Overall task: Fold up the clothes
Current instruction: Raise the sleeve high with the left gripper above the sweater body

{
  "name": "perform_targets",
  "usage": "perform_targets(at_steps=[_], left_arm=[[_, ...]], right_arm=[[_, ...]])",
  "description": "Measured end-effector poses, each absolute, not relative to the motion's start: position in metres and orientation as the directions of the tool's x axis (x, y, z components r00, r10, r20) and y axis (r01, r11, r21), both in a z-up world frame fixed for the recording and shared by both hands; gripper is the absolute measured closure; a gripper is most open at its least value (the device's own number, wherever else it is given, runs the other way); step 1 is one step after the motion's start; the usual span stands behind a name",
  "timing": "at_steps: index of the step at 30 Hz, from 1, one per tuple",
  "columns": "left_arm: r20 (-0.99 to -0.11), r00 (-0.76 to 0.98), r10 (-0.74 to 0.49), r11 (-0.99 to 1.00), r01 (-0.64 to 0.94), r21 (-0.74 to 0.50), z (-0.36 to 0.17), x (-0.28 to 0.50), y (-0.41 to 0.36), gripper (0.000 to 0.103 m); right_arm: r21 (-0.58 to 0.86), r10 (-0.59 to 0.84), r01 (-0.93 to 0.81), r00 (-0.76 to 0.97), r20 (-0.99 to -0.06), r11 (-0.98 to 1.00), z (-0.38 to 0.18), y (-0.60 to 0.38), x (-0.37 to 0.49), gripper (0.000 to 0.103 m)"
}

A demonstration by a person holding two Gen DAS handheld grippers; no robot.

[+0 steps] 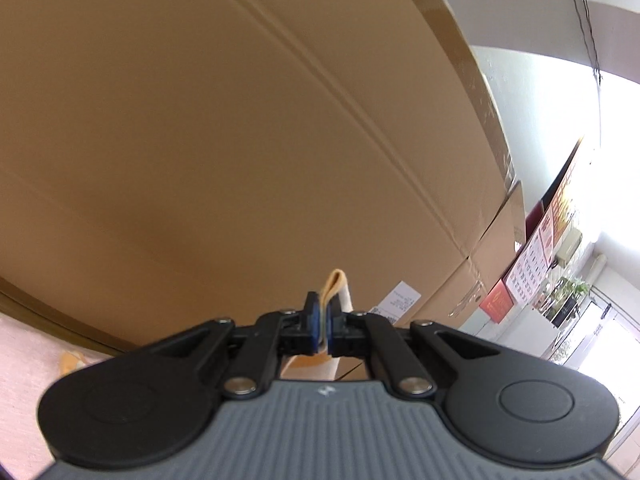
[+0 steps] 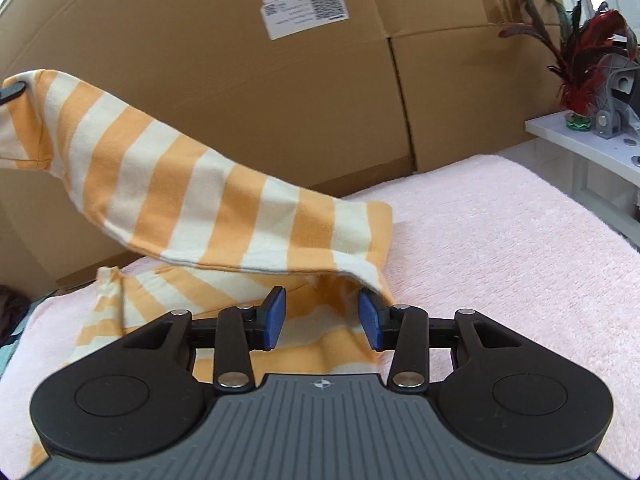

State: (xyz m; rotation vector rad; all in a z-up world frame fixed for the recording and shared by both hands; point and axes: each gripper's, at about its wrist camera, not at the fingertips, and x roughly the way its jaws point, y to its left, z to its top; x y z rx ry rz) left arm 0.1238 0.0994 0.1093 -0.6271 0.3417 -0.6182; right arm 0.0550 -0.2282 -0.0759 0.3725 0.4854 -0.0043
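Above pink blanket (image 2: 500, 240): left gripper (image 1: 325, 322) raised, pinching striped garment (image 2: 200, 200); right gripper (image 2: 322, 322) low, released.

garment (image 2: 224, 200): soft striped cloth | blanket (image 2: 500, 248): fluffy | boxes (image 2: 240, 80): matt cardboard

A lived-in room doubling as storage, most likely a home or small workspace.

Large cardboard boxes (image 2: 280, 92) with a printed shipping label (image 2: 300, 0) fill the right wrist view from nine to one o'clock, behind a surface spread with a pink fleecy blanket (image 2: 500, 240). At two o'clock a white shelf (image 2: 580, 140) carries a red-leaved plant (image 2: 580, 52). In the left wrist view, at three o'clock, red posters and a wall calendar (image 1: 528, 272) hang near potted greenery (image 1: 568, 292) by a bright window.
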Motion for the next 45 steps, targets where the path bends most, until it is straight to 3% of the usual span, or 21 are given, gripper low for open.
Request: perform_targets(at_steps=[7, 17, 19, 27, 37, 45], left_arm=[[-0.120, 0.784, -0.608, 0.637, 0.392, -0.664, 0.102, 0.117, 0.128, 0.103], [-0.126, 0.810, -0.572, 0.642, 0.347, -0.683, 0.090, 0.108, 0.161, 0.103], [-0.141, 0.810, -0.570, 0.643, 0.333, -0.690, 0.087, 0.109, 0.166, 0.103], [-0.163, 0.821, -0.547, 0.652, 0.296, -0.698, 0.082, 0.109, 0.183, 0.103], [-0.180, 0.832, -0.524, 0.667, 0.271, -0.694, 0.085, 0.106, 0.194, 0.103], [-0.188, 0.854, -0.486, 0.682, 0.236, -0.692, 0.090, 0.102, 0.196, 0.103]], right_arm=[[0.457, 0.190, 0.038, 0.876, -0.443, 0.889, -0.074, -0.220, 0.044, 0.049], [0.658, 0.327, 0.042, 0.843, -0.427, 0.752, -0.093, -0.233, 0.039, 0.050], [0.628, 0.313, 0.030, 0.848, -0.429, 0.778, -0.090, -0.232, 0.029, 0.051], [0.213, 0.130, -0.025, 0.858, -0.497, 0.977, -0.069, -0.208, -0.041, 0.051], [0.186, 0.158, -0.062, 0.811, -0.564, 0.981, -0.082, -0.211, -0.101, 0.057], [0.248, 0.220, -0.102, 0.829, -0.514, 0.963, -0.088, -0.210, -0.126, 0.063]])
